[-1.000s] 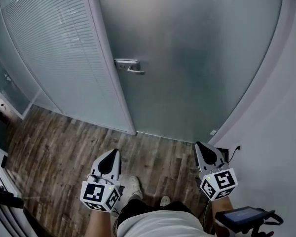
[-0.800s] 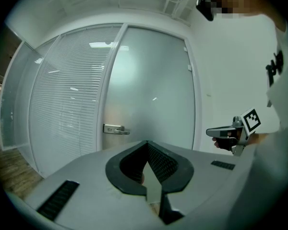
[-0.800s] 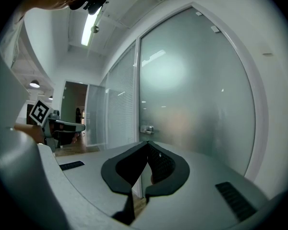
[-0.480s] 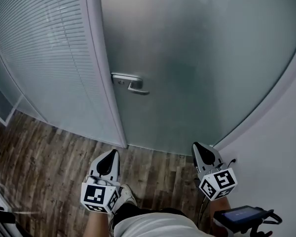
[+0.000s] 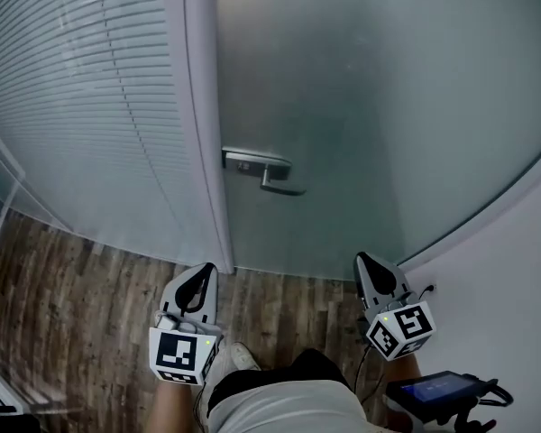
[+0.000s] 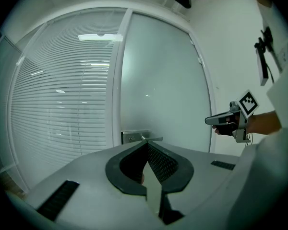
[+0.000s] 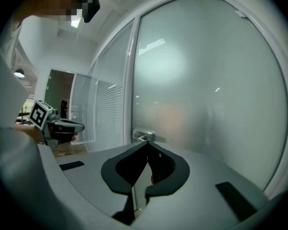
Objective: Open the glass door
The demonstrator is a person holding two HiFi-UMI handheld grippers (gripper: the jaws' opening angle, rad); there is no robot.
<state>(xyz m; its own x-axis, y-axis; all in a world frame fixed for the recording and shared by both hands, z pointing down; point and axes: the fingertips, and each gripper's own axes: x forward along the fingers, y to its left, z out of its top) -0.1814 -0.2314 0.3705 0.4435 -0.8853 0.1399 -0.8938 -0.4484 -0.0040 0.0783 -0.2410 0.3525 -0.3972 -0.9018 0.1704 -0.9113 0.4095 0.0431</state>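
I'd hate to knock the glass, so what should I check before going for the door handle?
1. Handle in sight, nothing on it: ok.
2. Glass door shut: ok, not yet opened.
3. Left tongs empty: ok, shut on nothing.
4. Right tongs empty: ok, shut on nothing.
5. Either tongs at the handle: not ok, both short of it.
6. Door unlocked: cannot tell.

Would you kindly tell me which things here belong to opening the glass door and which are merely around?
Job: glass door, door handle, left gripper, right gripper, both shut and empty.
Bystanders: slatted blind panel, wooden floor, handheld device.
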